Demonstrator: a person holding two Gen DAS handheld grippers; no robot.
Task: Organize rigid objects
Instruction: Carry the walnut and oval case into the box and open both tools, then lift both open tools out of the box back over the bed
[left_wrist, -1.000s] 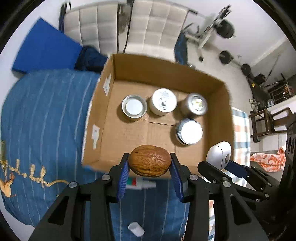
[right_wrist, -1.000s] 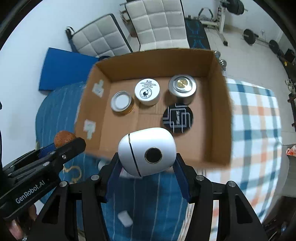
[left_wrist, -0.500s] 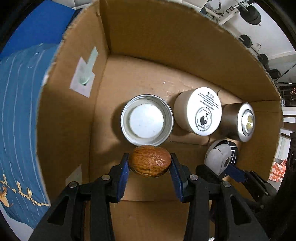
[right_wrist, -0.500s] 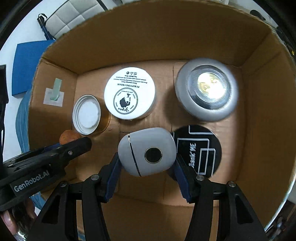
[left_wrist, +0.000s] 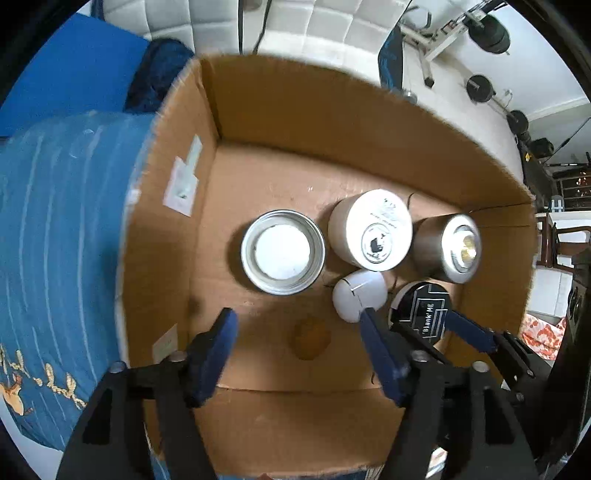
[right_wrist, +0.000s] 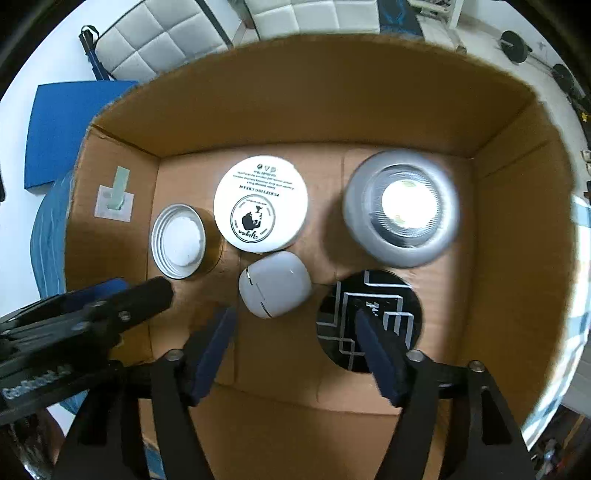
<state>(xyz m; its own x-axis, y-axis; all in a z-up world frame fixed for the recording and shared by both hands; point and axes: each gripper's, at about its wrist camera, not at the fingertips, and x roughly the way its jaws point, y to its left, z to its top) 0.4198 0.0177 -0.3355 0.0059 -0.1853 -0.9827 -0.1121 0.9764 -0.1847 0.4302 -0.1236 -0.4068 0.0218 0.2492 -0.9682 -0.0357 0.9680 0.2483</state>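
Note:
Both grippers point down into a cardboard box (left_wrist: 332, 122). My left gripper (left_wrist: 297, 319) has its jaws opening wide. A brown walnut (left_wrist: 309, 338), blurred, sits loose on the box floor between them, touching neither pad. My right gripper (right_wrist: 293, 314) is also opening. The white earbud case (right_wrist: 275, 286) lies free on the floor just beyond its fingertips. In the left wrist view the earbud case (left_wrist: 359, 299) rests beside the left gripper's right finger. The left arm hides the walnut in the right wrist view.
The box also holds an open metal tin (left_wrist: 282, 253), a white cream jar (left_wrist: 371, 229), a silver puck light (left_wrist: 448, 247) and a black patterned disc (right_wrist: 369, 321). Blue striped bedding (left_wrist: 55, 240) lies to the left, with white chairs (left_wrist: 332, 37) behind.
Both grippers sank into the box and then opened. The walnut left the left jaws and the earbud case left the right jaws. Both now lie on the box floor.

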